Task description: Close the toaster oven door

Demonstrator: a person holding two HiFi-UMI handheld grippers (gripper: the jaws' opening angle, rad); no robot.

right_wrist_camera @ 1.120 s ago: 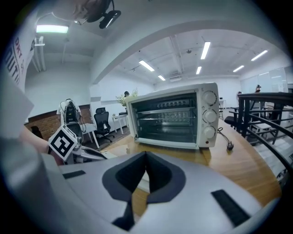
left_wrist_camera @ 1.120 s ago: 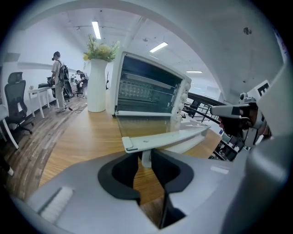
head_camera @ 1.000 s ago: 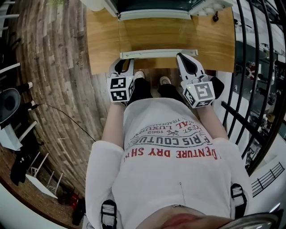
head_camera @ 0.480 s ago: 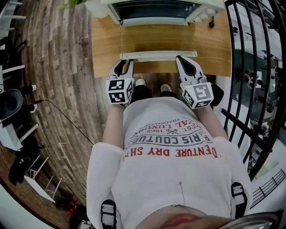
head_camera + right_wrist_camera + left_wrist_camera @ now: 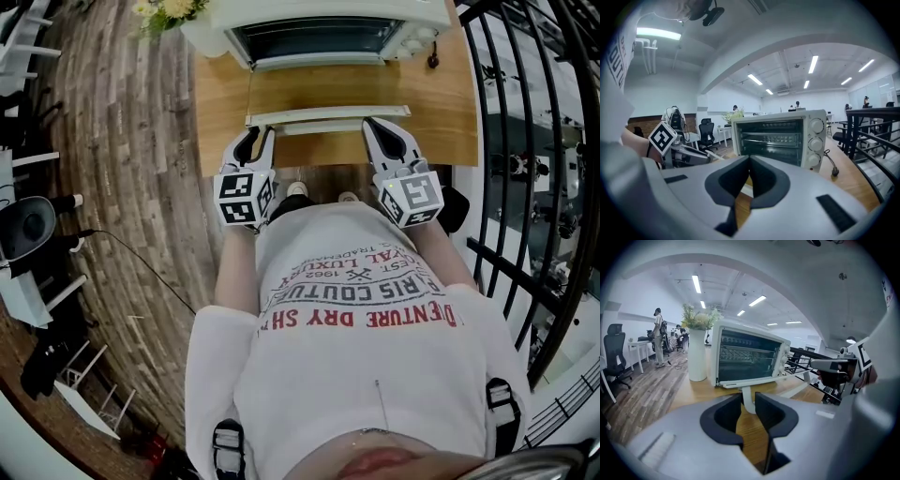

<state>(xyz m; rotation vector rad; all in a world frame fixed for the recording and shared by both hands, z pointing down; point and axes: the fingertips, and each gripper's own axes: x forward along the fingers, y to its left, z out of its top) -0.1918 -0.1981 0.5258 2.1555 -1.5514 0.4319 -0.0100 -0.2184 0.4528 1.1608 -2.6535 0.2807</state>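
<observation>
Fully open toaster oven door (image 5: 328, 92)

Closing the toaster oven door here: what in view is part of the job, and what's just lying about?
Part of the job:
- toaster oven
- its open door, lying flat
- door handle

Just lying about:
- vase of flowers
- plug on the wooden table
- black railing
- office chair
</observation>
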